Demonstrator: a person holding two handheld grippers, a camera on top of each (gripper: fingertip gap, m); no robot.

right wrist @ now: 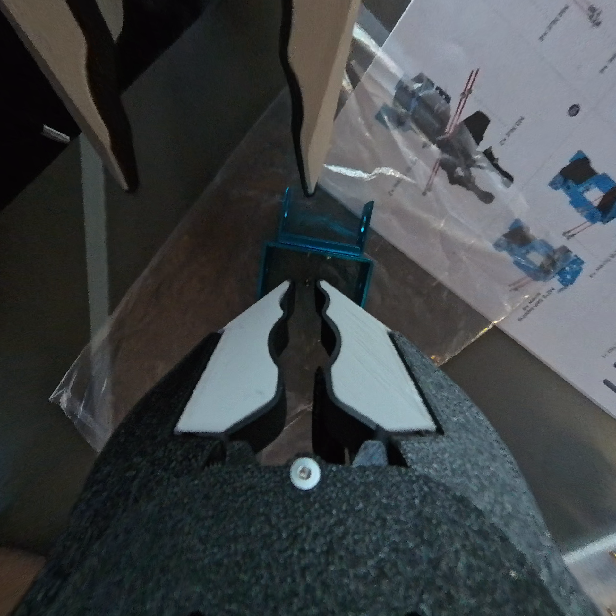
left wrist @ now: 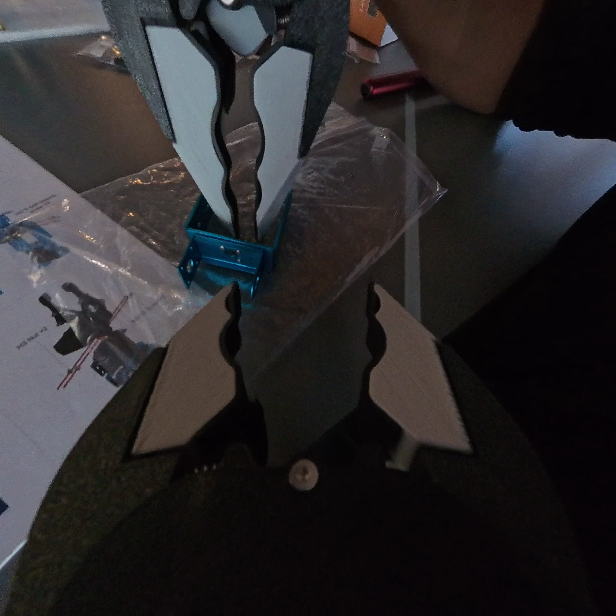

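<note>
A blue anodised metal bracket [left wrist: 230, 255], two U-shaped pieces back to back, sits on a clear plastic bag [left wrist: 350, 216]. My right gripper [right wrist: 303, 283] reaches into the near U of the bracket [right wrist: 316, 248]. Its jaws are almost closed with a narrow gap, and nothing shows between them. In the left wrist view it comes down from the top [left wrist: 246, 230]. My left gripper [left wrist: 303, 286] is wide open and empty, opposite the right one. One of its fingertips [right wrist: 310, 190] stands at the bracket's far flange.
A printed instruction sheet [left wrist: 50, 300] in a plastic sleeve lies beside the bag, also in the right wrist view [right wrist: 500, 150]. A red cylinder [left wrist: 390, 85] and an orange box [left wrist: 370, 20] lie farther off. A person's arm [left wrist: 466, 50] is at the upper right. Across from one pair of fingers to the other is roughly 7 cm.
</note>
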